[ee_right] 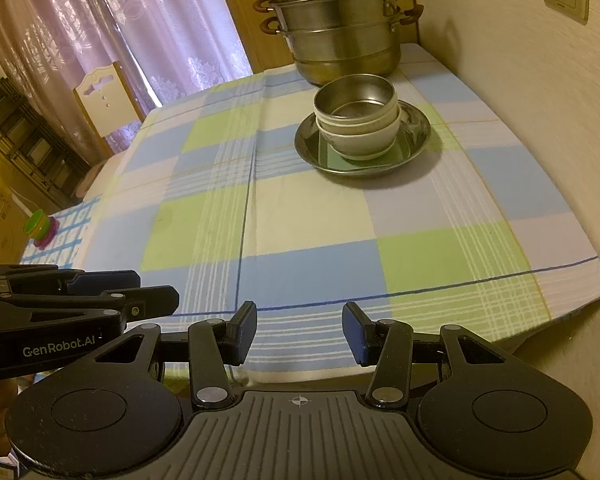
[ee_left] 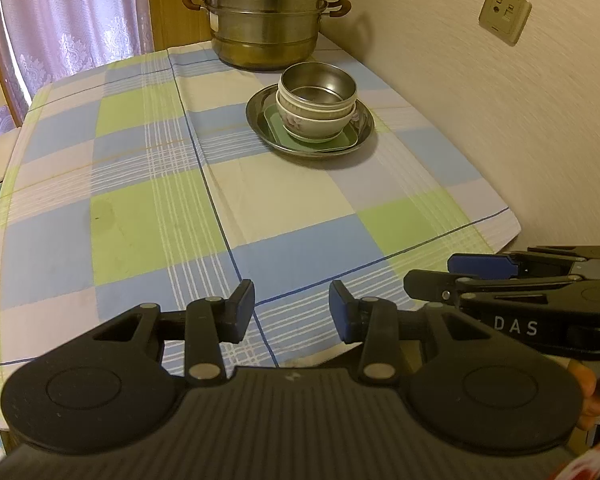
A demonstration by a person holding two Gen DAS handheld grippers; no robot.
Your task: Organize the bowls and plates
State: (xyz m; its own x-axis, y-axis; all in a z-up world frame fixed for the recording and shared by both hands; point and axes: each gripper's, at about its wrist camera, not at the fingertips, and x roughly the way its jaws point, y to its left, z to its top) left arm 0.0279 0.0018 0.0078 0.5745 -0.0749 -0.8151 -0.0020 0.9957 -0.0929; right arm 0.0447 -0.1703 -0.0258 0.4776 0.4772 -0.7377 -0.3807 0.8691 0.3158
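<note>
A stack stands at the far right of the checked tablecloth: a round steel plate (ee_left: 363, 130) holds a green square dish (ee_left: 342, 138), a white flowered bowl (ee_left: 314, 122), another white bowl and a steel bowl (ee_left: 320, 82) on top. The right wrist view shows the same steel plate (ee_right: 414, 130), green dish (ee_right: 336, 158), white bowl (ee_right: 364, 136) and steel bowl (ee_right: 356, 98). My left gripper (ee_left: 291, 311) is open and empty over the table's near edge. My right gripper (ee_right: 299, 330) is open and empty beside it, and shows in the left wrist view (ee_left: 428, 274).
A tiered steel steamer pot (ee_left: 266, 12) stands at the table's far end, just behind the stack. The wall (ee_left: 500, 120) runs along the table's right side. A chair (ee_right: 104, 104) and curtains are at the far left. A toy (ee_right: 40, 230) lies at the left.
</note>
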